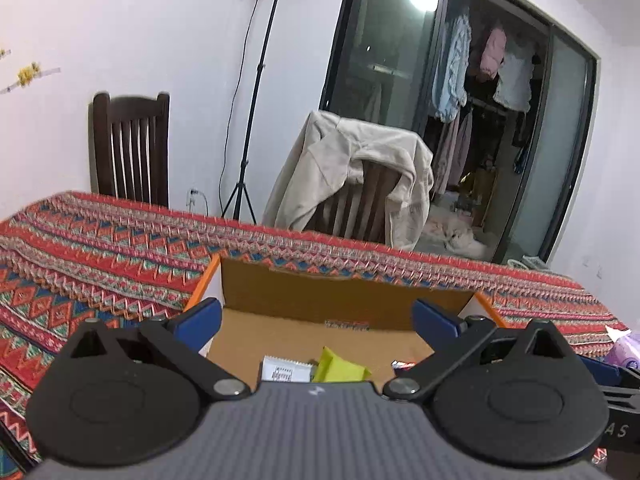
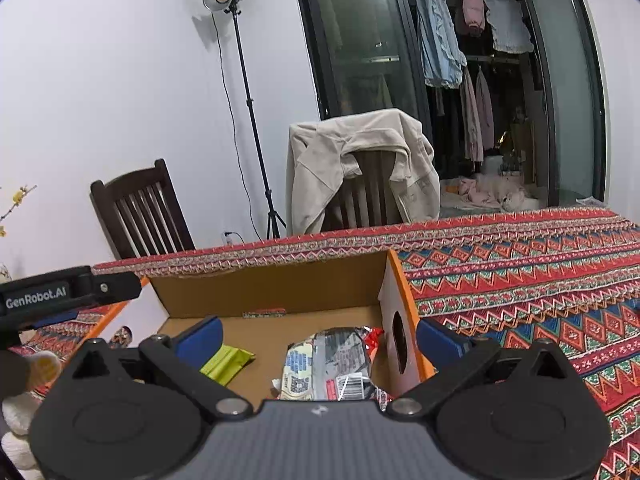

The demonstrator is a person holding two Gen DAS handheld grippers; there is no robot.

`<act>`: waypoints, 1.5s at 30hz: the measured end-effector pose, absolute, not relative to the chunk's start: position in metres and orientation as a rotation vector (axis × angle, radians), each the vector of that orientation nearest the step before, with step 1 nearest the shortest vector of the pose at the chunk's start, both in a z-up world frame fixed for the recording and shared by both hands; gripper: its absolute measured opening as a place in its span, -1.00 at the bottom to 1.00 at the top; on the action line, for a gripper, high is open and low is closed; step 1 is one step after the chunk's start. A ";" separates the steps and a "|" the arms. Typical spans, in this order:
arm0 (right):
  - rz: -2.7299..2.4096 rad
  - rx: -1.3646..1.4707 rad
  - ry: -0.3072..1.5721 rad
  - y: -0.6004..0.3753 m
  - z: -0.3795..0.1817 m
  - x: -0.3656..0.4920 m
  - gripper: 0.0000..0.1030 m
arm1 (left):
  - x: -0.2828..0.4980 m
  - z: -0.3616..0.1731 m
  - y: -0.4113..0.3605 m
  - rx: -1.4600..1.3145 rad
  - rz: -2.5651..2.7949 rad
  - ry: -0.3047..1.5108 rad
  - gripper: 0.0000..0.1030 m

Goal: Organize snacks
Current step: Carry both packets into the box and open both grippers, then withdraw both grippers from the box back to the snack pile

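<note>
An open cardboard box [image 1: 320,296] with orange outer sides stands on the patterned tablecloth; it also shows in the right wrist view [image 2: 272,288]. Inside lie a yellow-green packet [image 1: 340,368] [image 2: 226,364], a white packet [image 1: 286,370] and a silver, yellow and red snack bag [image 2: 332,364]. My left gripper [image 1: 318,318] is open and empty above the box's near side. My right gripper [image 2: 320,338] is open and empty above the box, over the snack bag. The left gripper's body [image 2: 60,292] shows at the left edge of the right wrist view.
The tablecloth [image 1: 100,264] covers the table around the box. A pale purple packet [image 1: 624,348] lies at the right edge. Behind the table stand a dark wooden chair [image 1: 130,144], a light stand [image 1: 252,120] and a chair draped with a beige jacket [image 1: 360,176].
</note>
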State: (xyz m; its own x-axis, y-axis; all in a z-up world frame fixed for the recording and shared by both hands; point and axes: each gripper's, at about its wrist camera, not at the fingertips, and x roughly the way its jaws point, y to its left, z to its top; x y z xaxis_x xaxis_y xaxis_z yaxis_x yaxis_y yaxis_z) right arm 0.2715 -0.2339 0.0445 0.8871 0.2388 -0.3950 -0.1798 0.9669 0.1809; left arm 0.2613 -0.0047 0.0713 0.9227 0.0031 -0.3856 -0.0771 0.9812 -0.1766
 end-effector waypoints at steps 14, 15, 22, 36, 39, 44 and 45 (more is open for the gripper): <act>0.275 0.102 0.336 -0.227 0.085 0.207 1.00 | 0.198 0.108 -0.002 -0.176 0.030 0.333 1.00; 0.274 0.095 0.332 -0.226 0.085 0.202 1.00 | 0.192 0.107 -0.001 -0.178 0.029 0.336 1.00; 0.283 0.047 0.349 -0.223 0.073 0.159 1.00 | 0.149 0.095 0.010 -0.185 0.011 0.344 1.00; 0.337 0.015 0.457 -0.218 0.020 0.098 1.00 | 0.080 0.043 0.038 -0.172 0.043 0.396 1.00; 0.333 -0.005 0.488 -0.219 0.008 0.090 1.00 | 0.074 0.031 0.047 -0.180 0.056 0.428 1.00; 0.305 -0.022 0.548 -0.228 -0.008 0.076 1.00 | 0.061 0.012 0.057 -0.180 0.065 0.470 1.00; 0.293 -0.020 0.559 -0.231 -0.010 0.074 1.00 | 0.058 0.008 0.059 -0.180 0.067 0.477 1.00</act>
